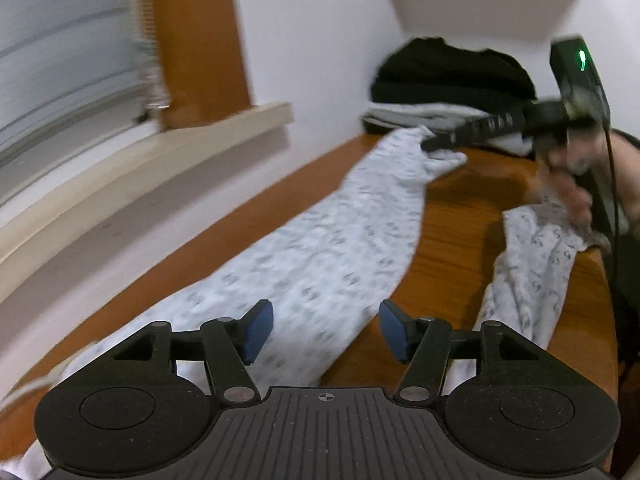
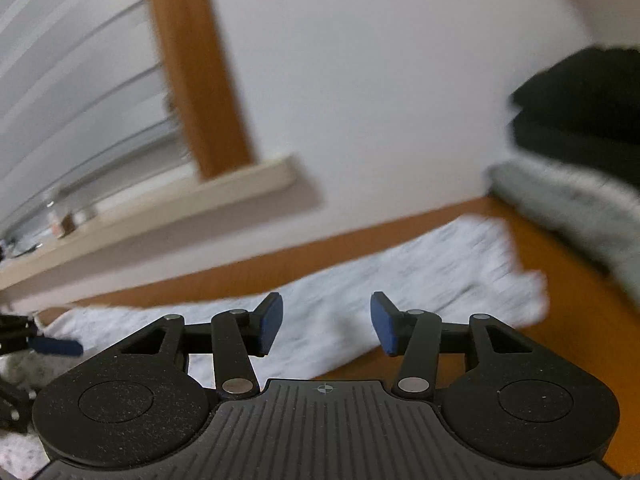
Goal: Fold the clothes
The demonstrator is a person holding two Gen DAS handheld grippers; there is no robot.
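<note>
- The left gripper (image 1: 326,330) sits at the bottom centre of the left wrist view, its jaws apart with nothing between the blue pads, hovering above a white patterned garment (image 1: 320,264).
- That garment runs as a long strip from the lower left of the frame up toward the upper right, lying flat on the wooden desk (image 1: 460,216) beside the white wall (image 1: 320,40).
- A second part of patterned cloth (image 1: 532,268) lies at the right of the frame, draped toward the desk's edge.
- In the same view the right gripper (image 1: 430,145) reaches in from the upper right, held by a hand (image 1: 568,176); its tip meets the far end of the garment, and blur hides whether it pinches cloth.
- The right wrist view shows that gripper's jaws apart, empty, above the garment (image 2: 400,276).
- A stack of folded clothes (image 1: 448,80), black on top of grey, stands at the desk's far end.
- A windowsill (image 1: 160,148) and blinds (image 1: 60,60) fill the upper left.
</note>
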